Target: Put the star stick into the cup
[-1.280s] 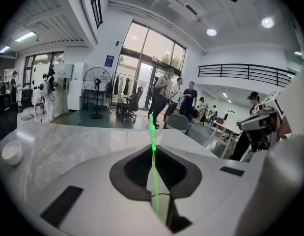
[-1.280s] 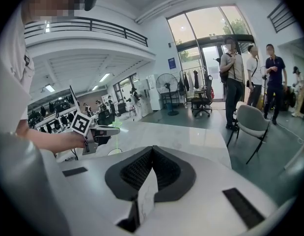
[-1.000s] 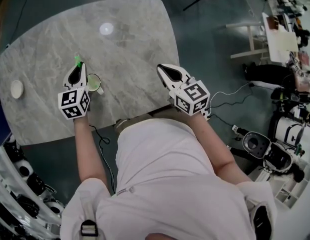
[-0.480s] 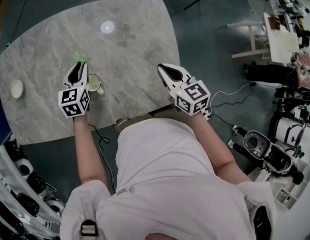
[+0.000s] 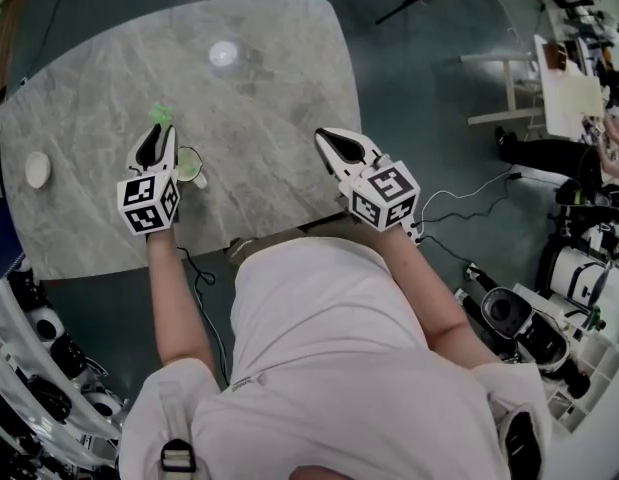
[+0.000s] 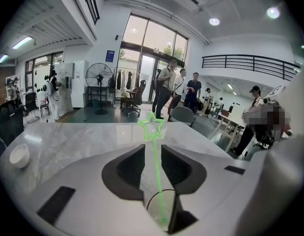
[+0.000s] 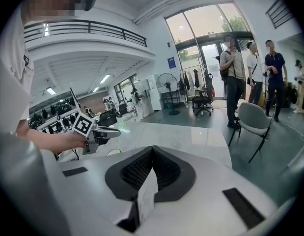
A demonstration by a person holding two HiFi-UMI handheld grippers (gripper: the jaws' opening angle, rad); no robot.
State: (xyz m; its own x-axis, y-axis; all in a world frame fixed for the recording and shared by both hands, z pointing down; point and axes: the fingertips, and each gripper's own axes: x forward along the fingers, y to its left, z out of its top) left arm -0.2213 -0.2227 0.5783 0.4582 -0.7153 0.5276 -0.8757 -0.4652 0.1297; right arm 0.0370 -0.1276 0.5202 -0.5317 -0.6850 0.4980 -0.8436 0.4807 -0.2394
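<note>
Two claws are in view. We read the left claw (image 6: 152, 154) as apart, with the stick (image 6: 156, 173) running lengthwise through the gap. The stick's foot is in the cup (image 5: 189, 165) and its star points away. The right claw (image 7: 151, 154) is closed on nothing, well apart across the surface (image 5: 269, 78).

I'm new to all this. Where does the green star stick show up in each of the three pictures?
Head view: the star stick is left of centre, its star just past the left gripper tips.
Left gripper view: centre, rising between the parted jaws.
Right gripper view: a faint green blur at left-centre.
Shared landmark: the marble table.
</note>
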